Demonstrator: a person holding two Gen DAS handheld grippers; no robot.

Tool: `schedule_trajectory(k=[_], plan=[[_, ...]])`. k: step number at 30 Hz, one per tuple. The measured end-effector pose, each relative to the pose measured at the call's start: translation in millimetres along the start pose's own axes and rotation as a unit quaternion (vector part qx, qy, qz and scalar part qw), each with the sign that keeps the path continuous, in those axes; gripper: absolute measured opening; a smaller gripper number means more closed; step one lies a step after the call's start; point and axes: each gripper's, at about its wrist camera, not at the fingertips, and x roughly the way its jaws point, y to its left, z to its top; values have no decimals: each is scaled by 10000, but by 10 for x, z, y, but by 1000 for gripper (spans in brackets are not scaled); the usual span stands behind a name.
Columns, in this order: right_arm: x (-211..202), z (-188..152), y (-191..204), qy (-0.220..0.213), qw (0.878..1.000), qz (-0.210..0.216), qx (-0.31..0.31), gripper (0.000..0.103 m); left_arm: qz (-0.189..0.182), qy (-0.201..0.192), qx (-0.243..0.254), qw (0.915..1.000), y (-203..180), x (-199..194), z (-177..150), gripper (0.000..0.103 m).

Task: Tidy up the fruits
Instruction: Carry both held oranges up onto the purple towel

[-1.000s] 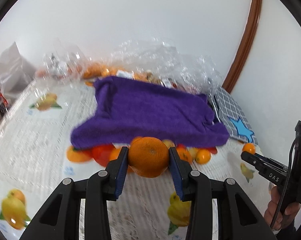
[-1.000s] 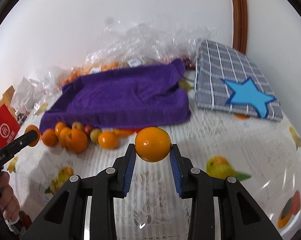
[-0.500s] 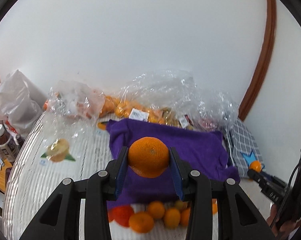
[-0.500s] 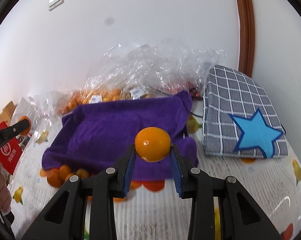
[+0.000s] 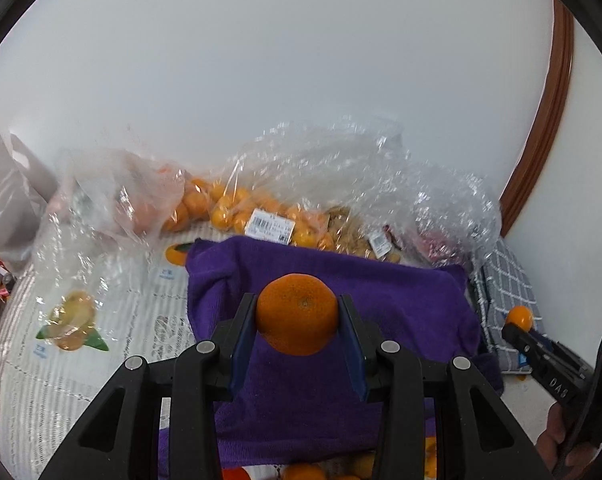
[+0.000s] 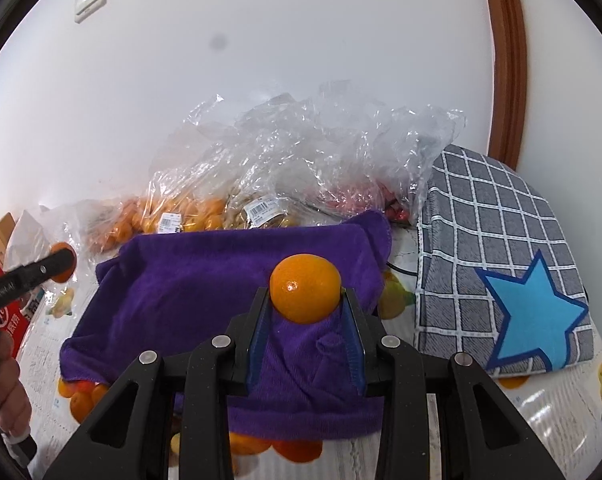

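at the far left of the left wrist view a white plastic bag (image 5: 9,216) sits at the table edge, and next to it a crumpled clear bag (image 5: 121,196) lies on the fruit-print tablecloth (image 5: 81,320). further right, bagged oranges (image 5: 221,208) with a barcode label rest against the white wall, just behind the purple towel (image 5: 401,304) spread over the table. the left gripper (image 5: 297,320) is clamped on a deep-orange mandarin (image 5: 297,314), its blue pads pressed to both sides of the fruit, which is held up in front of the towel. a few loose oranges (image 5: 301,472) peek out at the towel's near edge. to the right the right gripper (image 5: 517,326) shows from the side, carrying a small orange at its tip, with a checked grey cloth (image 5: 509,280) behind it. in the right wrist view the left gripper (image 6: 59,266) enters from the left edge with its fruit at the tip, a red carton (image 6: 9,320) below it. loose fruit (image 6: 81,396) pokes from under the towel's (image 6: 181,280) left corner. in the middle the right gripper (image 6: 305,312) pinches a lighter glossy orange (image 6: 305,294) between its pads, held above the towel's near right part. clear bags (image 6: 301,160) pile up behind, and at the right the checked cloth (image 6: 481,240) bears a blue star (image 6: 535,316).
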Motion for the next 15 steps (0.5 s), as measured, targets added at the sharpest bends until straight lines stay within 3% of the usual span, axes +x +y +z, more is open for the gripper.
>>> schedule_trajectory(k=[15], plan=[[603,-194,-3,498,9987,38,-66,35,150,351,325,9987,34,353,-174,38]])
